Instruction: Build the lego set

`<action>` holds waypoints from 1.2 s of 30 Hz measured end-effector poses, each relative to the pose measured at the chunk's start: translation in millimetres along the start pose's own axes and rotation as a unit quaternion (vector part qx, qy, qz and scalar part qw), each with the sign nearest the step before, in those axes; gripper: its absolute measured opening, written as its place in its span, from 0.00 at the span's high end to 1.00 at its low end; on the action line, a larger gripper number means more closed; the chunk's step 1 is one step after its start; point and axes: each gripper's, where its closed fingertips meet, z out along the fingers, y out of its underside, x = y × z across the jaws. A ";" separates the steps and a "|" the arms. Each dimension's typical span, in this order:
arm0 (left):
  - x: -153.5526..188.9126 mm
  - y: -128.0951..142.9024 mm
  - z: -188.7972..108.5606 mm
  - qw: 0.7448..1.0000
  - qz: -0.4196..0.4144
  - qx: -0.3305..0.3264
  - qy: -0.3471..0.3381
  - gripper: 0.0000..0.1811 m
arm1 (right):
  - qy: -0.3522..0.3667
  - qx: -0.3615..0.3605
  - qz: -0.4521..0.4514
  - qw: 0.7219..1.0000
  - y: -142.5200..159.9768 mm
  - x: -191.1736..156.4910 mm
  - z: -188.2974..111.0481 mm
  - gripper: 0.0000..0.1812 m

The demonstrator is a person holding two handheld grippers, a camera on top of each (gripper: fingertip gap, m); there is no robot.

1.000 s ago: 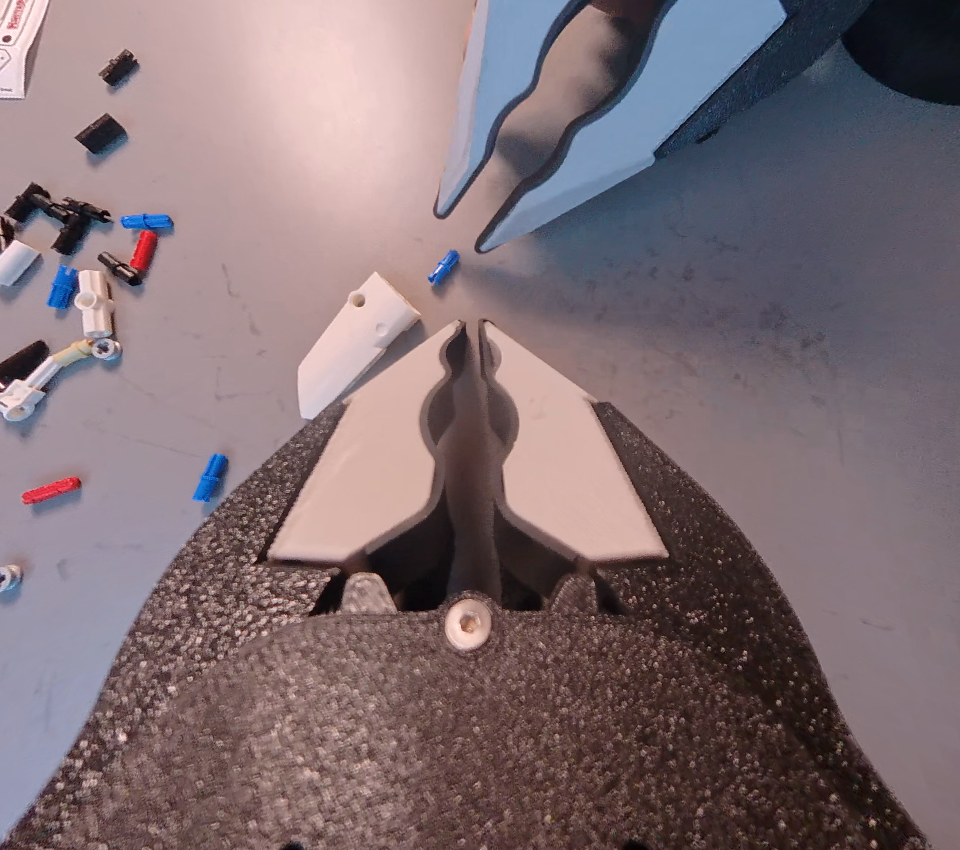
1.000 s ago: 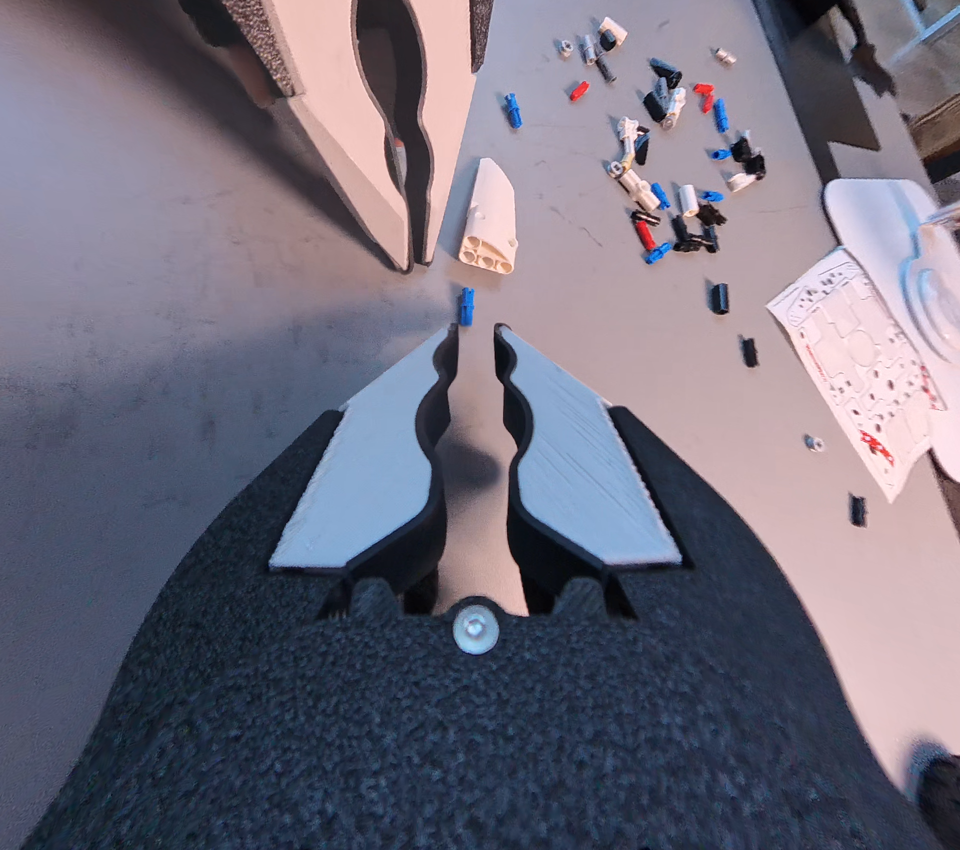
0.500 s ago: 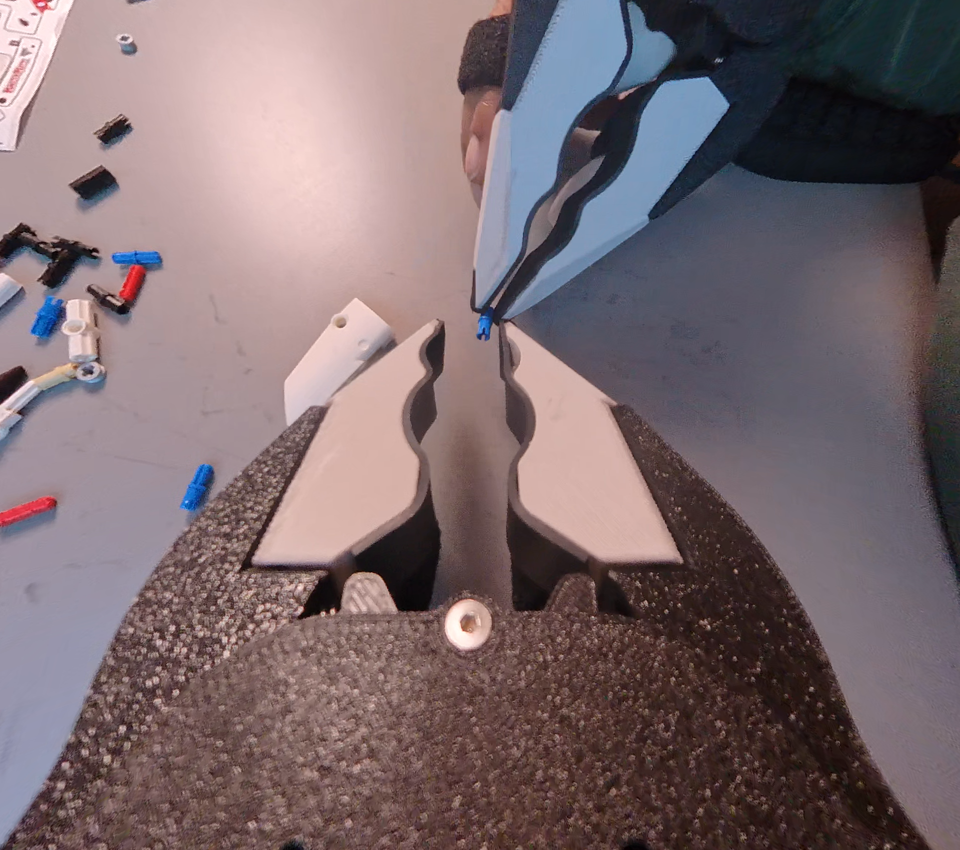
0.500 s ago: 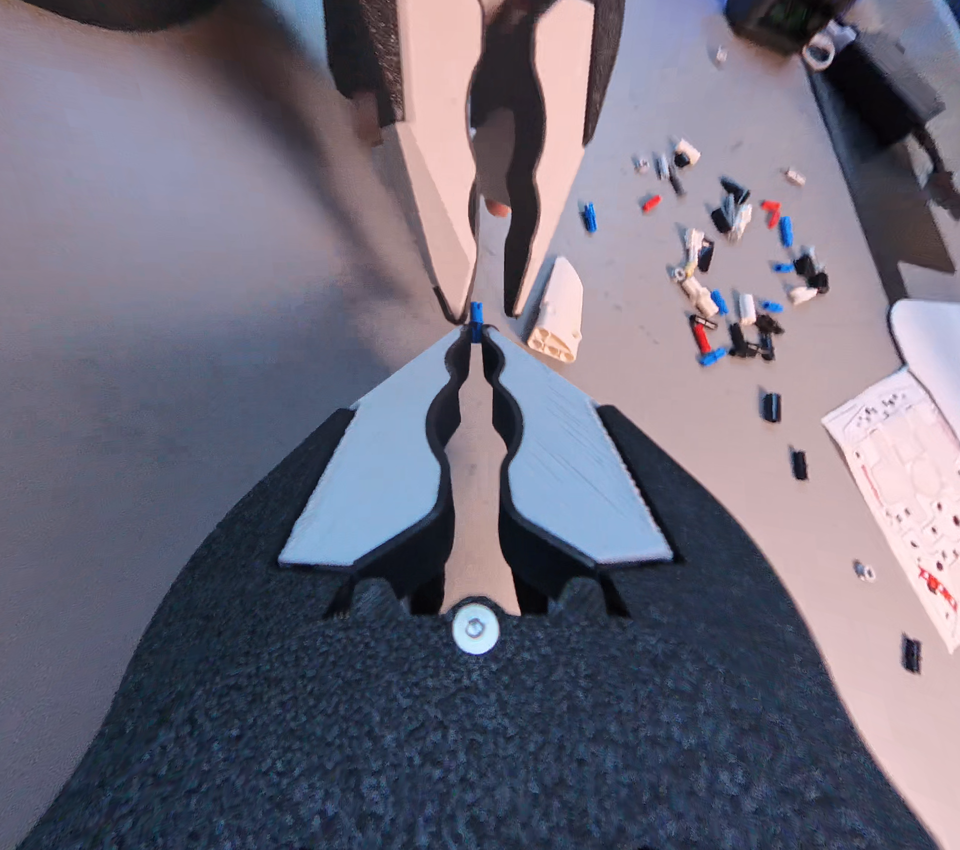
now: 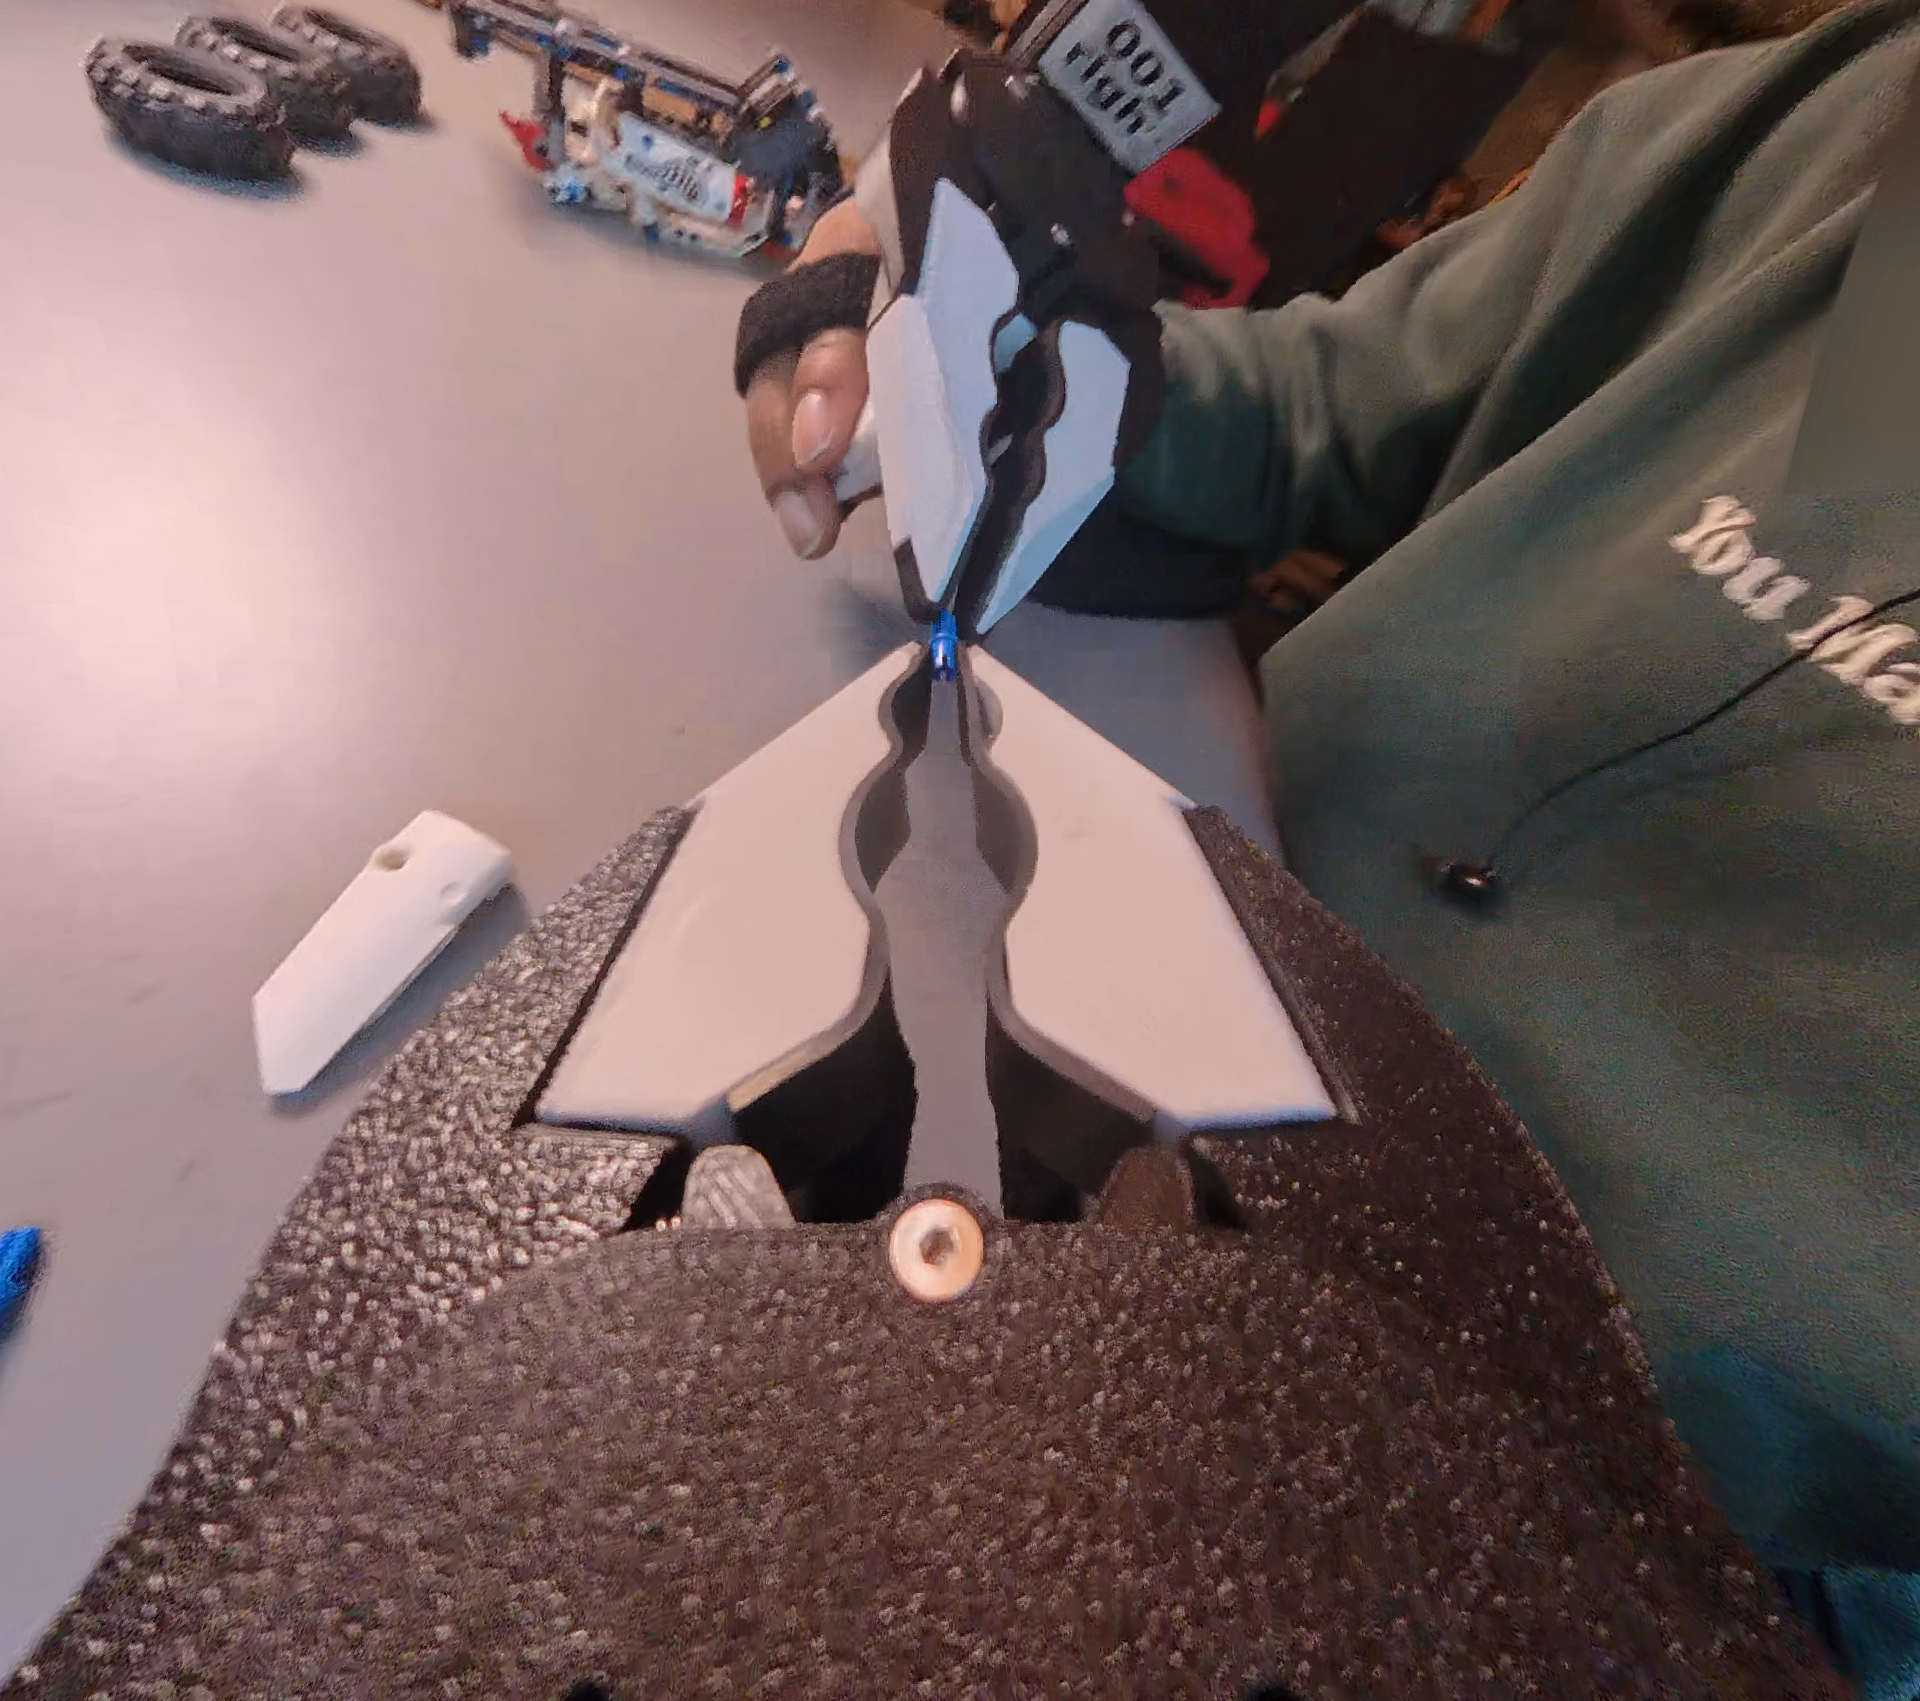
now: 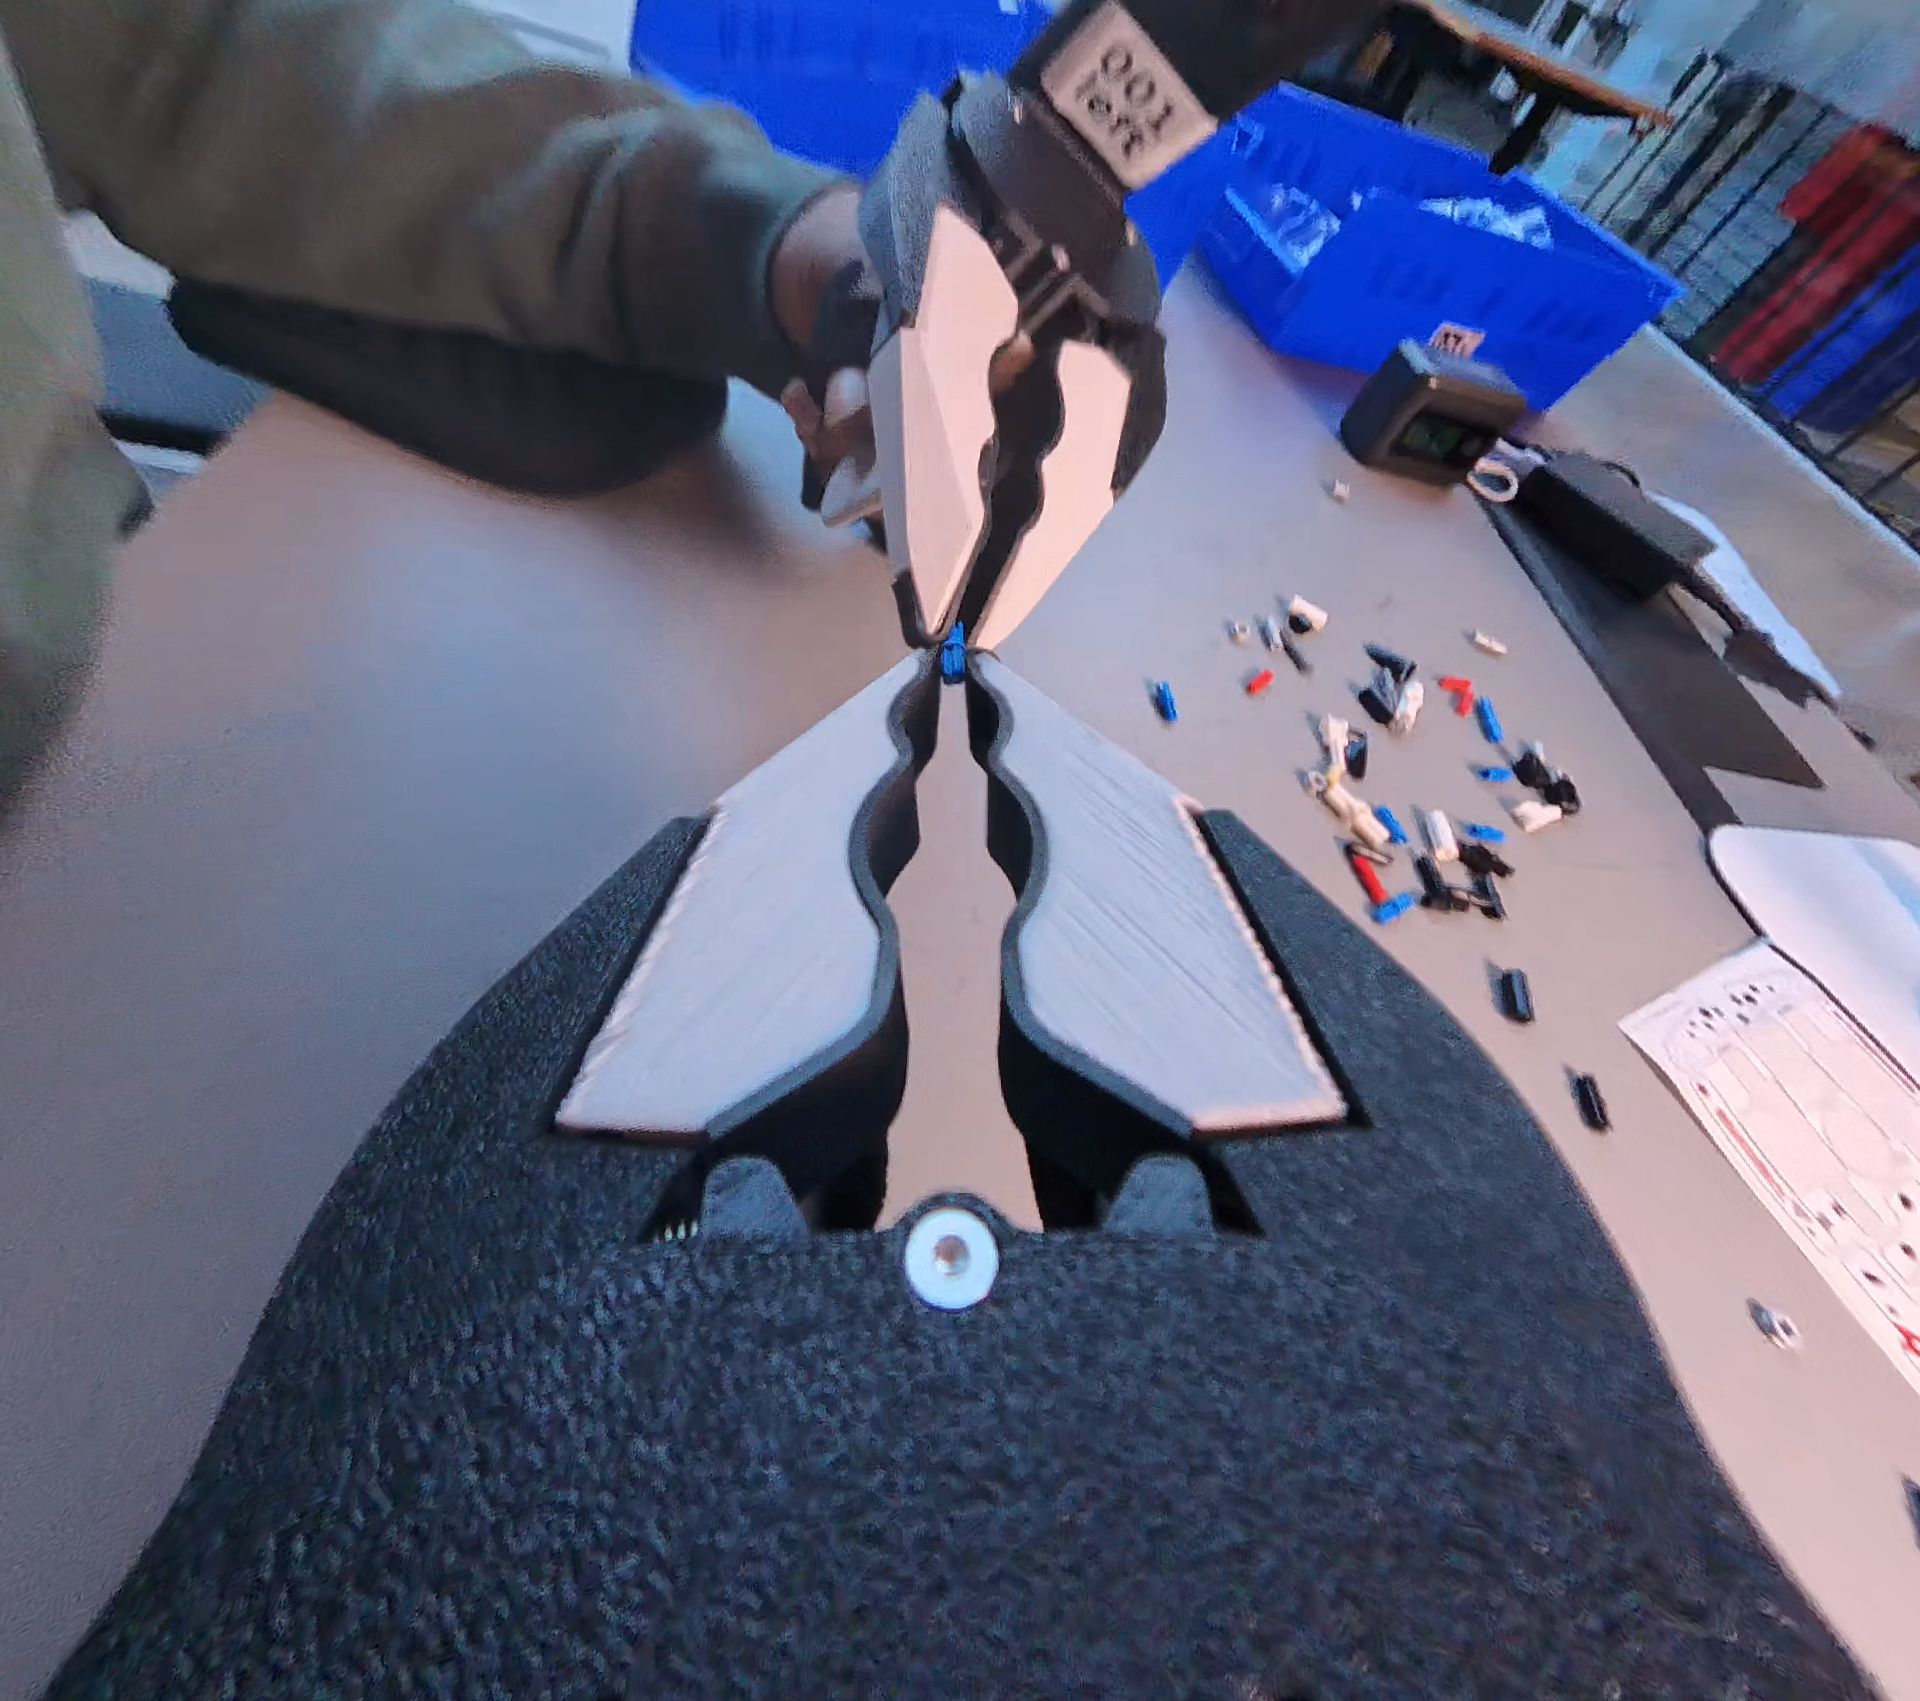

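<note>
Grippers meet tip to tip: our right gripper (image 6: 951, 672) and left gripper (image 5: 943, 672) both pinch the pin (image 5: 942, 646); we release one side slowly.

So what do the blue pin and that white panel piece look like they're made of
Blue pin: apparently hard moulded plastic, glossy, evenly coloured, pinched between both grippers' tips. White panel piece: likely the same kind of plastic, smooth and fairly matte, with crisp edges and a moulded hole; it lies on the table.

Each wrist camera looks forward along its own fingers, close above the table (image 5: 312, 508). Facing each other, both views share the blue peg (image 5: 942, 645) (image 6: 952, 652).
</note>
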 end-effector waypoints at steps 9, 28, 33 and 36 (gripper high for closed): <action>25.4 -12.8 -0.4 0.997 0.005 0.040 0.070 0.98 | -0.014 0.047 -0.014 0.999 -28.0 -12.4 -7.9 0.98; -97.2 33.4 -33.4 0.945 0.138 -0.173 -0.240 0.81 | 0.037 -0.017 0.037 0.998 10.8 27.4 -23.9 0.98; -112.5 47.6 -23.4 0.932 0.159 -0.250 -0.210 0.79 | 0.046 -0.032 0.044 0.997 22.4 32.6 -28.0 0.98; -115.8 57.4 -17.6 0.929 0.154 -0.281 -0.186 0.84 | 0.041 -0.037 0.051 0.997 27.8 32.7 -27.7 0.98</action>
